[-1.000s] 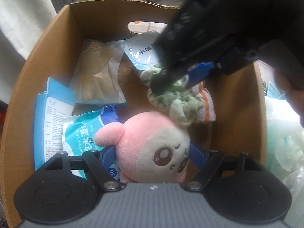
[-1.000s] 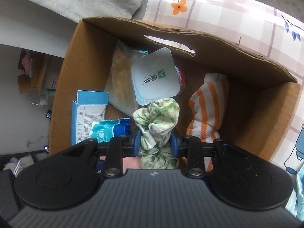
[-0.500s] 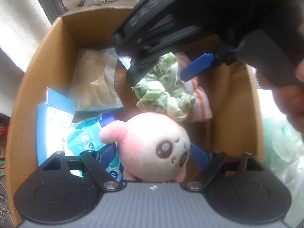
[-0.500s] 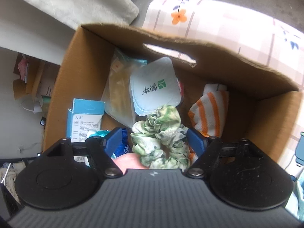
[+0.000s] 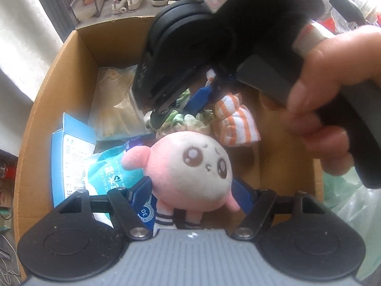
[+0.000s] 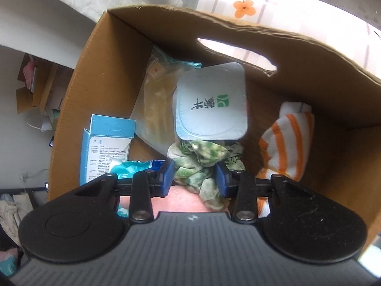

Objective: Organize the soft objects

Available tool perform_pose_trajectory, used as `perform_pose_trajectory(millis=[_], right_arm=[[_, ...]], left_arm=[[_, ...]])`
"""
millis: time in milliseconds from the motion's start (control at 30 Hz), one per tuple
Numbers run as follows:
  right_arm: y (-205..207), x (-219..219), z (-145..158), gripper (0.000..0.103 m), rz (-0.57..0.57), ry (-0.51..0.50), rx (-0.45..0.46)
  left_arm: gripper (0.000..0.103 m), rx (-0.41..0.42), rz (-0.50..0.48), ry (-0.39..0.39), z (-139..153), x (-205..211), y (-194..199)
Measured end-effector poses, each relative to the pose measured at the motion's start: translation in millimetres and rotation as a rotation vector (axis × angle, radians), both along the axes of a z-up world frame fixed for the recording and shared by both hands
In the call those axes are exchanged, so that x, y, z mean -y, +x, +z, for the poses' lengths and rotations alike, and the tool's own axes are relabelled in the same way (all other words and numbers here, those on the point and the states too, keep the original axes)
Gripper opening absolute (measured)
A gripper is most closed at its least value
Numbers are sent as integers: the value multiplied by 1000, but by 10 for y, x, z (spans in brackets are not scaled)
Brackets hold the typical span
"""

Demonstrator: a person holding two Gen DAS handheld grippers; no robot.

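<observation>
A pink plush doll (image 5: 190, 164) is held between the blue pads of my left gripper (image 5: 194, 193), above the open cardboard box (image 5: 59, 76). A green scrunchie (image 6: 202, 159) lies in the box beside an orange-striped white cloth (image 6: 288, 143). My right gripper (image 6: 194, 176) hangs over the scrunchie with its jaws apart on either side of it, gripping nothing. In the left wrist view the right gripper (image 5: 188, 107) and the hand holding it fill the upper right, and the scrunchie (image 5: 190, 121) shows just behind the doll's head.
The box also holds a blue carton (image 6: 104, 143), a teal wet-wipe pack (image 5: 107, 174), a clear bag (image 6: 157, 104) and a white sealed tub (image 6: 212, 104). A checked floral cloth (image 6: 297, 12) lies beyond the box. A green plastic bag (image 5: 345, 205) lies at its right.
My right gripper opened and let the green scrunchie drop into the box, then drew back a little. My left gripper has brought the pink doll further over the box.
</observation>
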State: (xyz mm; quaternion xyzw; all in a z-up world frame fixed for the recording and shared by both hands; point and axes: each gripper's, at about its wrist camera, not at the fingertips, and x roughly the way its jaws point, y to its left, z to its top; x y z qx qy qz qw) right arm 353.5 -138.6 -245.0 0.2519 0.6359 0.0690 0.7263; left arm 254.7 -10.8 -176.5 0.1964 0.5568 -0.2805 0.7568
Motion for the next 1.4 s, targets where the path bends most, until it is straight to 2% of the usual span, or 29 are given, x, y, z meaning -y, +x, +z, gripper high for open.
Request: perform_pose_trajectory(millis=[100, 167, 233, 333, 433, 600, 667, 733, 800, 1000, 1100, 1167, 1400], right_arm=[[37, -77, -54, 39, 29, -12, 6], [31, -62, -38, 46, 22, -8, 4], [-8, 0, 47, 57, 0, 10, 23], [-138, 168, 274, 66, -54, 45, 79], [-309, 346, 510, 67, -107, 72, 140], [-627, 684, 819, 67, -210, 103, 205], [-743, 795, 879, 67, -244, 113, 217], [-862, 896, 897, 67, -280, 123, 218], [-970, 985, 898, 67, -313, 134, 216], [-1188, 1124, 892, 67, -366, 143, 226], [-1284, 1168, 902, 67, -385, 146, 230], [-1364, 1202, 937, 68, -397, 147, 243], [-1813, 1434, 1003, 79, -489, 189, 292]], left_arm=[[75, 7, 3, 11, -45, 7, 7], [75, 3, 12, -1, -32, -6, 19], [75, -5, 17, -10, -10, -18, 26], [78, -26, 36, -37, 20, -45, 46], [80, -51, 52, -46, 0, -33, 53], [81, -37, 86, -32, -63, 20, 47], [80, -79, 117, -44, -96, -3, 77], [73, -128, 146, -41, -146, -20, 93], [73, -150, 162, -31, -198, -38, 83], [76, -113, 163, -17, -145, -28, 38], [83, -80, 167, -16, -34, -35, 19], [84, -55, 166, -14, 50, -41, -5], [85, 35, 222, 0, 410, -69, -133]])
